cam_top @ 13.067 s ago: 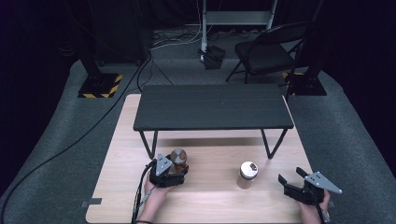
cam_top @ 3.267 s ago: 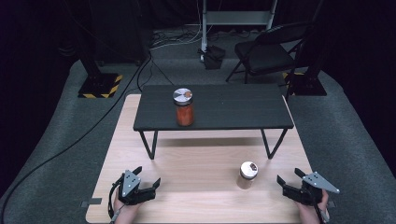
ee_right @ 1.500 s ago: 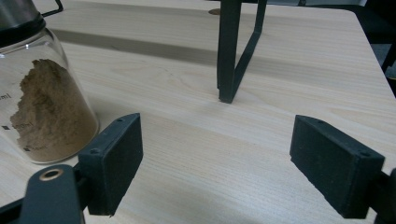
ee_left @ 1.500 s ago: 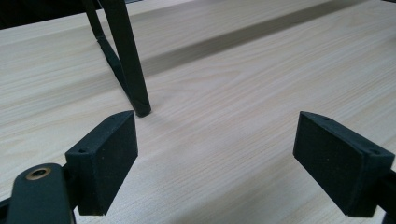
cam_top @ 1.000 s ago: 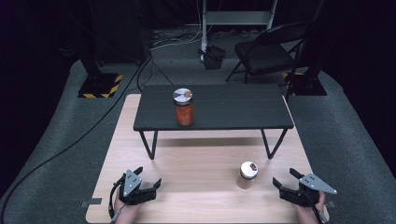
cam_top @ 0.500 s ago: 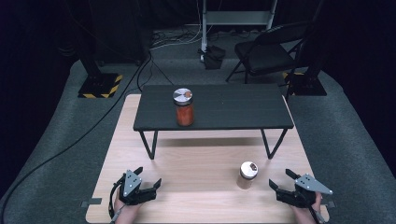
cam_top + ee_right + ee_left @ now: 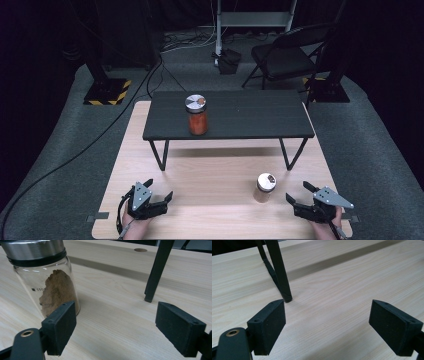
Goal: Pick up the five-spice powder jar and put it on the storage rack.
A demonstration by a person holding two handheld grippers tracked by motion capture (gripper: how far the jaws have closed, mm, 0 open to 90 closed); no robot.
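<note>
Lid of the jar (image 7: 46,277) cut off at the top edge in the right gripper view; brown powder inside clumped against clear glass. Standing upright, long axis vertical, on pale wood table (image 7: 210,175), near right gripper (image 7: 300,196), jaws spread, empty. Left gripper (image 7: 159,190) likewise spread, gripping nothing.

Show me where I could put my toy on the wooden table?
Bare wood lies between the left gripper and the brown jar. The black shelf is bare right of the orange jar. It is tightest between the brown jar and the right gripper.
</note>
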